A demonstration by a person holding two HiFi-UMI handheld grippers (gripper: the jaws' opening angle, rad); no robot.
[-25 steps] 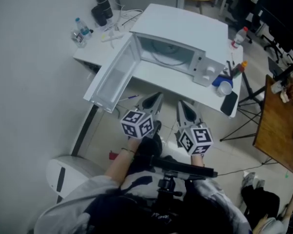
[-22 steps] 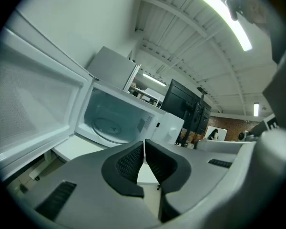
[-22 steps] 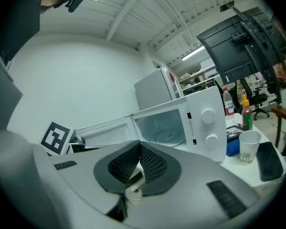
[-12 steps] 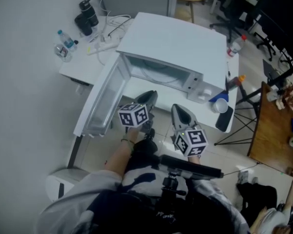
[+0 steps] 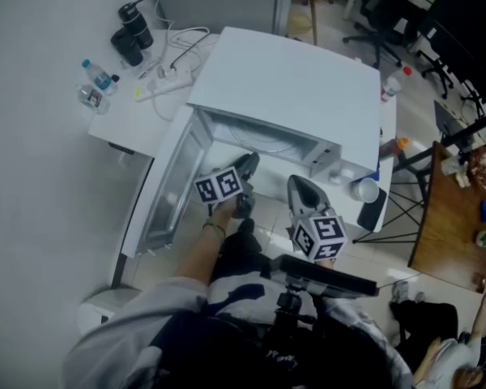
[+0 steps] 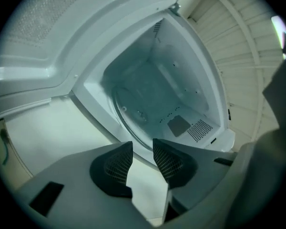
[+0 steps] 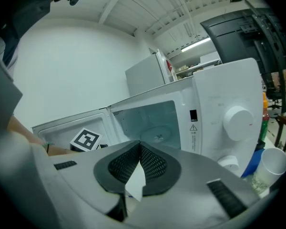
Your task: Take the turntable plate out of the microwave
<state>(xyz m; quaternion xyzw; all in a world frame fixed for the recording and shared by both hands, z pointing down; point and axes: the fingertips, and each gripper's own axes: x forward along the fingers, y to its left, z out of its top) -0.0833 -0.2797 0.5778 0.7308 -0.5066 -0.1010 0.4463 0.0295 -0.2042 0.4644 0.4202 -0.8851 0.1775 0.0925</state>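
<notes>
Head view steeply down over microwave (image 5: 292,79) — both gripper views near its cavity

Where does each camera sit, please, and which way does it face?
Head view: on the head, steeply down onto the microwave; left tool, right tool, forearm show.
Left gripper view: on the left tool, facing the cavity; jaws just opened, empty.
Right gripper view: on the right tool, facing the microwave's front; jaws shut.
Both gripper views show the turntable plate.

The microwave (image 5: 292,79) has a smooth, white, faintly glossy shell, and its turntable plate (image 6: 143,106) looks like clear glass. The left tongs (image 6: 143,149) and right tongs (image 7: 139,149) are matt grey plastic with dark, mesh-textured pads (image 6: 169,163). The bench (image 5: 138,120) is smooth and white.
</notes>
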